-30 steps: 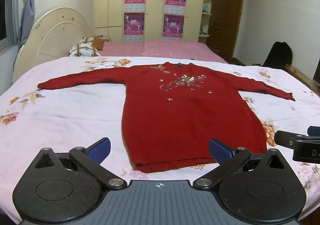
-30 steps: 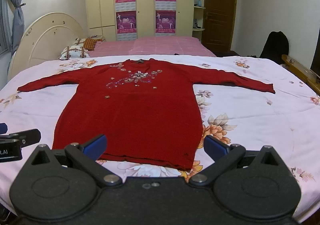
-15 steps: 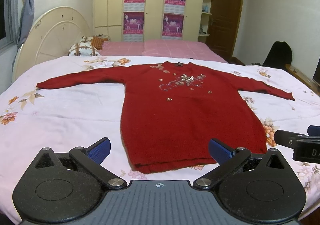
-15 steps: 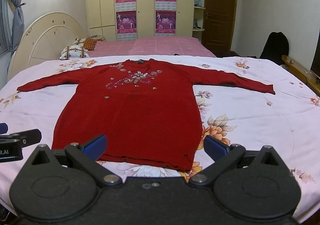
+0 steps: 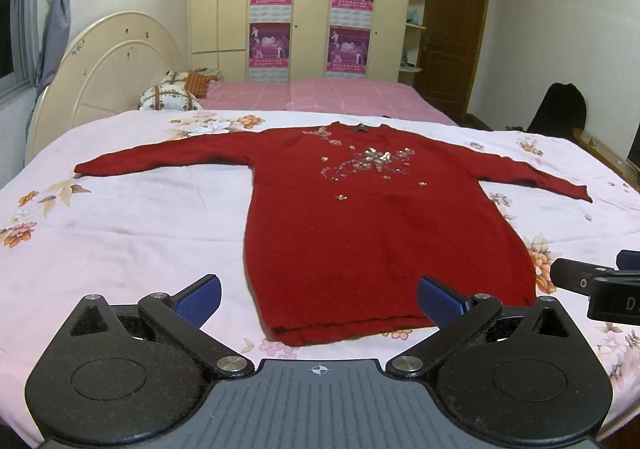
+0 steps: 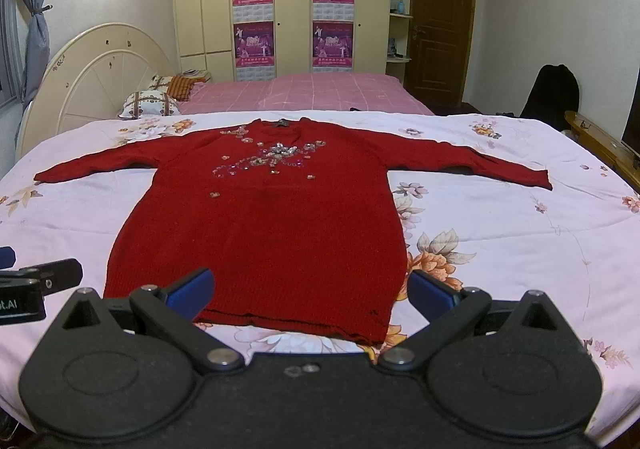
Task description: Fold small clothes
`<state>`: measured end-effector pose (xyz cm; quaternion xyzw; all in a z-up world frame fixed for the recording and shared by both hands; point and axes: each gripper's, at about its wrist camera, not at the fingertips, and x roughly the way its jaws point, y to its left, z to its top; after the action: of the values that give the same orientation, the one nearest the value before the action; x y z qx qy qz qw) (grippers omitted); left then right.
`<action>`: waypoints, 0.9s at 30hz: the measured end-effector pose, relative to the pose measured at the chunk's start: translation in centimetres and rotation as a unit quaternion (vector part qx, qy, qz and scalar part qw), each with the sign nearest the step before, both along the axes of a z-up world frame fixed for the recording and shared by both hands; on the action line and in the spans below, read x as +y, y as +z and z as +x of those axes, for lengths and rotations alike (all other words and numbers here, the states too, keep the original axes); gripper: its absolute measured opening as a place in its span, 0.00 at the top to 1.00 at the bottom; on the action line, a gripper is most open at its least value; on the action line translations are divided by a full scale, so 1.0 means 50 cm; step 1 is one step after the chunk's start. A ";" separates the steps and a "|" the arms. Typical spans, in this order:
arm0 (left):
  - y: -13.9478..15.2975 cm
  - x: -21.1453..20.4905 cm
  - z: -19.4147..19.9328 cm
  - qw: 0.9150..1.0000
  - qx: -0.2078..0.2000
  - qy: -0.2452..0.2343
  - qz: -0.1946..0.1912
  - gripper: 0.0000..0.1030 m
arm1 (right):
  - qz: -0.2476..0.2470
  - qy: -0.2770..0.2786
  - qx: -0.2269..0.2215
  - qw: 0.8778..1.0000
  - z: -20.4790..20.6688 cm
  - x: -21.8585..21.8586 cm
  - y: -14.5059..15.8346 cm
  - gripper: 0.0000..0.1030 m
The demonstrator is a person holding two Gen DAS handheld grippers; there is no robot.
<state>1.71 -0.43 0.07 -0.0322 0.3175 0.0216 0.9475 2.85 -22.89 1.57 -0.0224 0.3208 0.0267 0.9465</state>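
Note:
A long red knit sweater (image 5: 372, 233) with sequin flowers on the chest lies flat, face up, on the floral bedspread (image 5: 120, 225), both sleeves stretched out sideways and the hem nearest me. My left gripper (image 5: 320, 299) is open just in front of the hem's left part, holding nothing. In the right wrist view the same sweater (image 6: 264, 233) fills the middle, and my right gripper (image 6: 312, 291) is open over the hem's right part, also empty. Each gripper's black tip shows at the edge of the other's view.
A cream headboard (image 5: 108, 77) and patterned pillows (image 5: 172, 97) stand at the far left. A second bed with a pink cover (image 5: 328, 97) lies behind, then wardrobes with posters. A black bag (image 5: 558, 109) and a wooden edge (image 5: 608, 157) are at the right.
Both views have shifted only slightly; the sweater lies as before and both grippers stay open.

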 end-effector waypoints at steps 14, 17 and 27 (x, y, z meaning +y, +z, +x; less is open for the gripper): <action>-0.001 0.007 0.006 1.000 0.001 0.003 0.001 0.00 | 0.001 0.000 -0.001 1.000 0.005 0.005 0.000 0.01; -0.002 0.012 0.013 1.000 0.003 -0.002 -0.002 0.00 | 0.000 0.000 -0.002 1.000 0.007 0.005 0.000 0.01; 0.001 0.019 0.109 1.000 0.011 -0.018 -0.018 0.00 | 0.039 -0.056 -0.030 0.997 0.066 -0.088 0.013 0.01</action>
<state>7.15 0.51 0.14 -0.0438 0.3292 -0.0008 0.9432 6.17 -27.31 2.22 0.0316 0.2920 -0.0141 0.9558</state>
